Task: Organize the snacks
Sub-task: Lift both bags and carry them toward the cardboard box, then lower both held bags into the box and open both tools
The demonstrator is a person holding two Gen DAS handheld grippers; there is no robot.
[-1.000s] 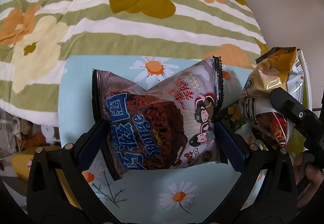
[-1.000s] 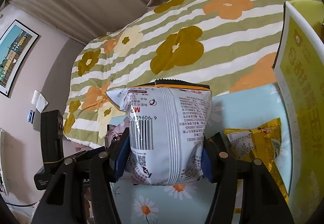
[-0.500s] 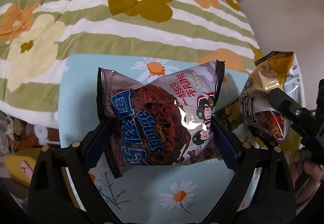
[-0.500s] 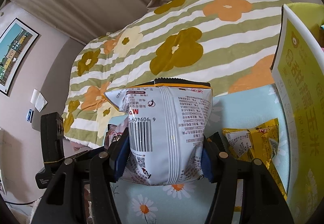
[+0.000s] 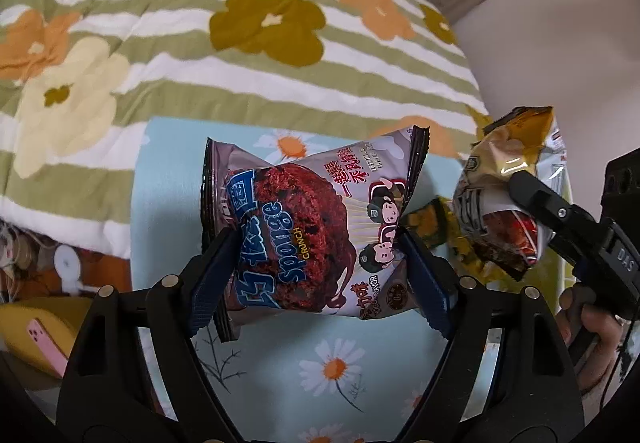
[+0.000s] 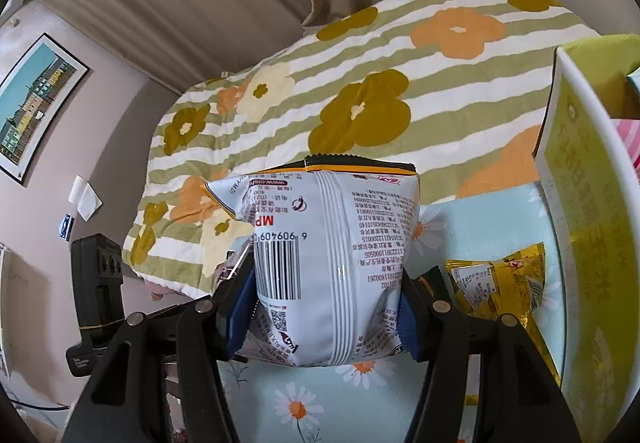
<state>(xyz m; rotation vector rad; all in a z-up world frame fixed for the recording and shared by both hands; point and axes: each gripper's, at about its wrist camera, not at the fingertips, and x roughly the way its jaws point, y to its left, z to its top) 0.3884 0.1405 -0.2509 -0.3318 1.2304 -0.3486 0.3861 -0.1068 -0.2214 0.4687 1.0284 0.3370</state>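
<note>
From the left wrist view we count three snack packets. The first is the chocolate sponge packet (image 5: pixel 308 239), a puffed brown and lilac bag with blue lettering, a dark cake picture and two cartoon figures; it sits between the blue pads of the left gripper (image 5: pixel 316 267), whose jaws are closing on it, both pads pressing its sides, above the daisy-print table (image 5: pixel 168 171). The second is a white and orange packet (image 5: pixel 508 195), pinched in the right gripper (image 5: pixel 536 203) at the right edge, where part of a hand (image 5: pixel 588 327) shows. The third, a small yellow packet (image 5: pixel 430 223), lies on the table between the two. One pink phone (image 5: pixel 44 339) lies at lower left, and one striped flower quilt (image 5: pixel 240 43) lies beyond.

From the right wrist view we count two packets. The right gripper (image 6: pixel 324 315) is clamped on the white packet (image 6: pixel 332 263), whose back faces us: one barcode, small print, a ribbed centre seam, an orange and black top edge. It is held above the table (image 6: pixel 480 227). One gold packet (image 6: pixel 500 283) lies on the table at the right, just beside one yellow box (image 6: pixel 588 223).
</note>
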